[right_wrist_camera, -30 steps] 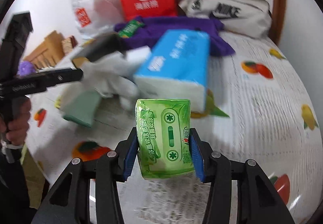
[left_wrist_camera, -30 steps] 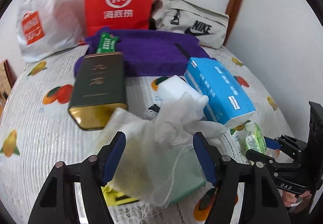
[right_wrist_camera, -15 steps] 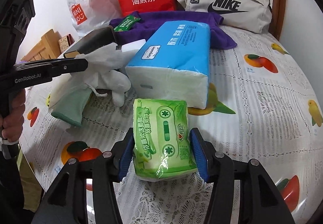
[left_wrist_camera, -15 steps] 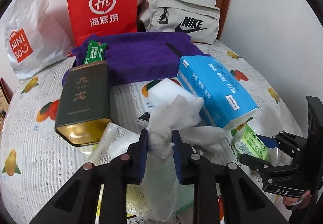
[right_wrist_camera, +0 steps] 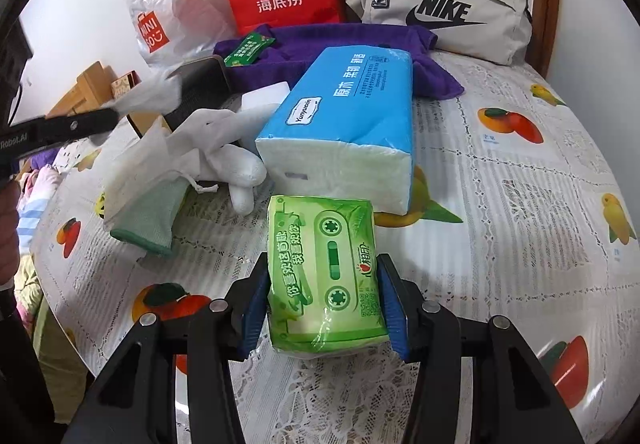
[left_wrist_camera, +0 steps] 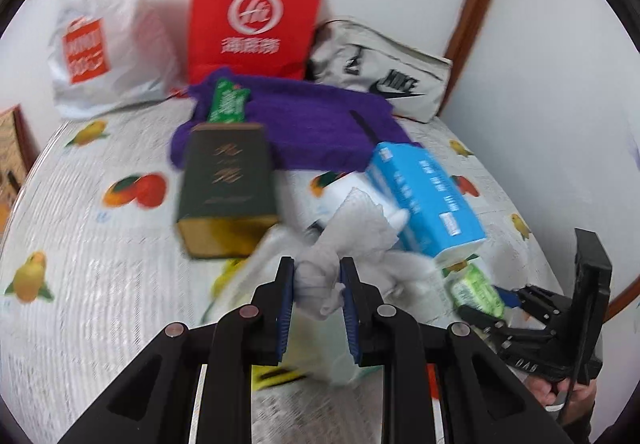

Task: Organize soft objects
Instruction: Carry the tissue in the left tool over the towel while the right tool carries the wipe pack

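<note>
Left gripper [left_wrist_camera: 317, 286]: jaws pinching a bunched white cloth [left_wrist_camera: 320, 284], lifted near the table's [right_wrist_camera: 520, 204] front edge. Right gripper [right_wrist_camera: 322, 308]: jaws closing against the sides of a green tissue pack [right_wrist_camera: 324, 272] resting toward the front edge. Just beyond it, a blue tissue pack [right_wrist_camera: 352, 112] and a white glove [right_wrist_camera: 224, 148]; a purple towel [right_wrist_camera: 340, 44] lies toward the back edge.

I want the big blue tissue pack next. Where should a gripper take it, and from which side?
Grip the blue tissue pack across its narrow width, pads on the two long blue sides, probably near the white end facing the camera. Come from above: the white glove crowds its left side and the purple towel lies at the far end.
</note>
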Tool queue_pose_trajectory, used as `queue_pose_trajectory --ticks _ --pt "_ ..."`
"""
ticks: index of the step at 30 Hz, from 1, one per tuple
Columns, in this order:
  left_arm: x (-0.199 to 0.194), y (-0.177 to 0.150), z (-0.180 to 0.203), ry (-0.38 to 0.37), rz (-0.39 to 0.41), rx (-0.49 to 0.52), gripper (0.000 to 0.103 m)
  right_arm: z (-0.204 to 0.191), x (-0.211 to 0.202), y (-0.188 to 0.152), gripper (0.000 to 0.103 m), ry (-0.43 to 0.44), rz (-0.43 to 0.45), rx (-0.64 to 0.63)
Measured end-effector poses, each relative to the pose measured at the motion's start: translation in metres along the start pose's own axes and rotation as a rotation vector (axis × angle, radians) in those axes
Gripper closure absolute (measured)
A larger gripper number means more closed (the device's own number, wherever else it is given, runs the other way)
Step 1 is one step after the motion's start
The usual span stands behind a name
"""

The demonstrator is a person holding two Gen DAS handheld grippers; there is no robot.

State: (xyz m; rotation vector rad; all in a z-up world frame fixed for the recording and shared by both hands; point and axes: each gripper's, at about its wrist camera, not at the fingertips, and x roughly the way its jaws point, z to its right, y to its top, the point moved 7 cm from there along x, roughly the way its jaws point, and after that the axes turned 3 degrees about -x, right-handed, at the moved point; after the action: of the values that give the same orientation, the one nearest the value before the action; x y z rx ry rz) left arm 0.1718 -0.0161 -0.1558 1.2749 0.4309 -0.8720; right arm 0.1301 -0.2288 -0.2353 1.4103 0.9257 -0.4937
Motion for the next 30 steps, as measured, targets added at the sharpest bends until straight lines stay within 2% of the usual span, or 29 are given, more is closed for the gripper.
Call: queue_pose_trajectory --ticks 8,16,20,30 --pt "-0.006 -0.036 -0.054 0.040 -0.033 -0.141 0.081 0.001 -0.010 0.002 0.053 -0.011 0.002 0.018" --pt "0.000 -0.056 -0.071 0.032 -0.068 -0.202 0.082 0.001 -0.025 0.010 0.053 -0.001 0.014 0.029" --pt "-0.006 -0.049 -0.071 0.031 -0.066 -0.206 0.081 -0.002 -0.033 0.019 0.053 0.002 0.025 0.026" --pt "-0.034 0.005 -0.061 0.045 0.012 -0.168 0.082 -0.007 -0.054 0.060 0.053 0.020 0.074 -0.022"
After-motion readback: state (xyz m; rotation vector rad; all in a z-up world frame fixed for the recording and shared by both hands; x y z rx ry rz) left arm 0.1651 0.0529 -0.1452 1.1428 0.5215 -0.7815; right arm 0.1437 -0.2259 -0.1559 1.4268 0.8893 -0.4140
